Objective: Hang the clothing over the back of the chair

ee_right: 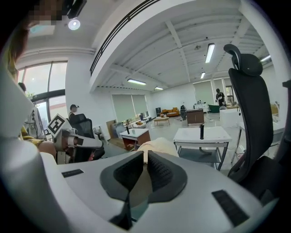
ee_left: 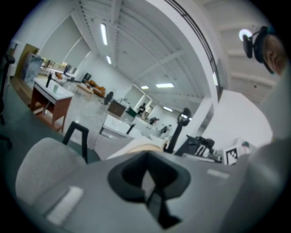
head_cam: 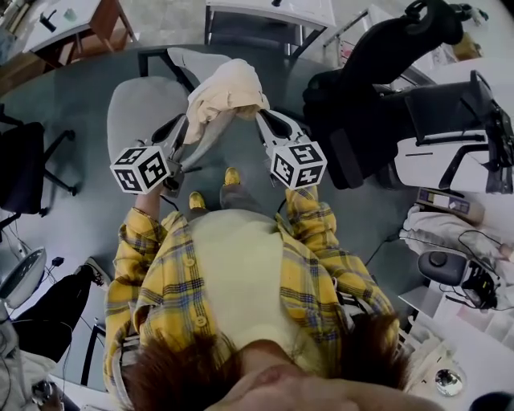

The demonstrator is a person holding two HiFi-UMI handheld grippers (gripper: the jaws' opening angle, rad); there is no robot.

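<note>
A cream piece of clothing point(head_cam: 229, 92) hangs bunched in the air in front of me, held from both sides. My left gripper point(head_cam: 191, 128) is shut on its left part and my right gripper point(head_cam: 261, 119) is shut on its right part. A grey chair point(head_cam: 140, 104) stands on the floor below and to the left of the clothing. In the left gripper view the cloth point(ee_left: 141, 148) shows just past the closed jaws of the left gripper point(ee_left: 148, 177), with the grey chair point(ee_left: 45, 164) at lower left. In the right gripper view the cloth point(ee_right: 159, 146) sits between the ribbed pads of the right gripper point(ee_right: 145, 166).
A black office chair point(head_cam: 377, 88) stands close on the right, and its tall back point(ee_right: 252, 113) fills the right of the right gripper view. A white desk point(head_cam: 269, 12) is behind, a wooden desk point(head_cam: 80, 24) at far left, another black chair point(head_cam: 24, 168) on the left.
</note>
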